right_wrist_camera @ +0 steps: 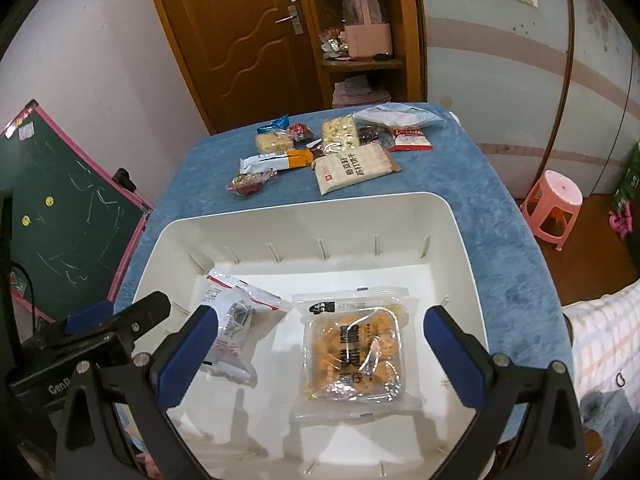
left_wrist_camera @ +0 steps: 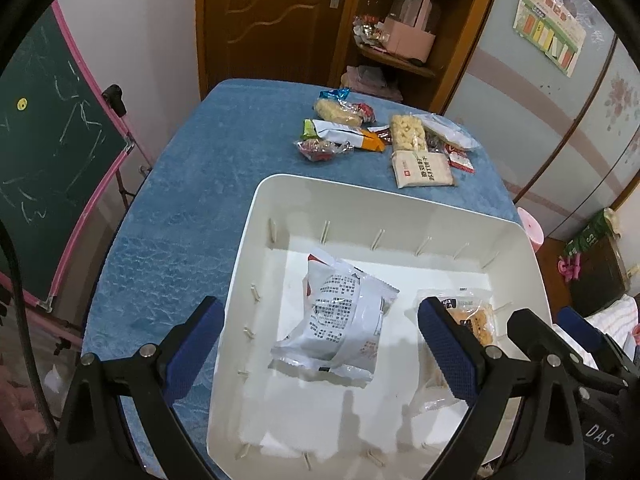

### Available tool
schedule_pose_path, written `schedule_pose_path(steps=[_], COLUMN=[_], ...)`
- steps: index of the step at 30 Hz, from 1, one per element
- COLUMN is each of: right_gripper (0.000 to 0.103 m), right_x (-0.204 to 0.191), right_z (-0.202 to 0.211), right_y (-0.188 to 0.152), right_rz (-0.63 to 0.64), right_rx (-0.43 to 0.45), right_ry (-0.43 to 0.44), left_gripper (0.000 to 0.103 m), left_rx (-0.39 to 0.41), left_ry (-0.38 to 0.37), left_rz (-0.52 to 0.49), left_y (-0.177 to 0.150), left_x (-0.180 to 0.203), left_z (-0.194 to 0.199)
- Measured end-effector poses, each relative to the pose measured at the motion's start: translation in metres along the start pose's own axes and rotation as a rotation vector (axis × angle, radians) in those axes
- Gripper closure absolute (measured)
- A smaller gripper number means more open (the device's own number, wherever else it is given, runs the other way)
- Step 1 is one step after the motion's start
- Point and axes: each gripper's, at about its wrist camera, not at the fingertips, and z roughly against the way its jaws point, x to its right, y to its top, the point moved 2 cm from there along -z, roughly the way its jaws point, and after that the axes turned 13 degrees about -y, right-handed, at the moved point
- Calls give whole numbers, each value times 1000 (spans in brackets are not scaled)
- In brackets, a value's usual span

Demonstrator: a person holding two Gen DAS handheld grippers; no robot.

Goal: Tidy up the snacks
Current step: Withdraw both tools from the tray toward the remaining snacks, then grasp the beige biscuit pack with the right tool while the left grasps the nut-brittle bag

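Note:
A white bin [left_wrist_camera: 320, 190] [right_wrist_camera: 304, 204] stands on the blue table. In it lie a silver-white snack packet [left_wrist_camera: 340, 320] [right_wrist_camera: 236, 320] and a clear pack of orange biscuits [right_wrist_camera: 356, 348] [left_wrist_camera: 472, 320]. My left gripper [left_wrist_camera: 320, 344] is open and empty above the silver packet. My right gripper [right_wrist_camera: 320, 344] is open and empty above the biscuit pack. Several loose snacks lie at the table's far side, among them a beige cracker pack [left_wrist_camera: 424, 168] [right_wrist_camera: 352, 168], an orange-white bar [left_wrist_camera: 352, 138] [right_wrist_camera: 276, 160] and a red candy bag [left_wrist_camera: 320, 148] [right_wrist_camera: 250, 184].
A green chalkboard with a pink frame [left_wrist_camera: 48, 140] [right_wrist_camera: 68, 216] leans at the left of the table. A wooden door [right_wrist_camera: 240, 28] and shelf stand behind. A pink stool [right_wrist_camera: 554, 204] is on the floor at the right.

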Motion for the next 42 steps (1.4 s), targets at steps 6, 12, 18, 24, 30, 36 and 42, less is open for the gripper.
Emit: schedule_pose_path(steps=[6,12,18,24,30,36,42], right_gripper=[0,0,0,0,0,2,14], right_x=[0,2,3,0,11,23,20], right_z=[1,-5,-9,2,22,19,10], right_y=[2,5,12,31,66,115,162], right_rz=[-12,-24,-17,40,86,118,169], right_rx=[27,10,6,68,172,178,163], right_ry=[22,59,60,-17,-77,-73,-31], left_gripper=[6,6,6,6,6,6,6], left_rx=[11,6,-65,-56,4,60,0], left_ry=[-6,-3,-39,-12,18,92,49], left_rz=[-13,-47,-54,-68,-130,-228,-218], left_y=[1,6,14,30,70,120,171], left_x=[1,5,4,4,11,19,13], left_z=[0,-2,-13,-16,-3,11,0])
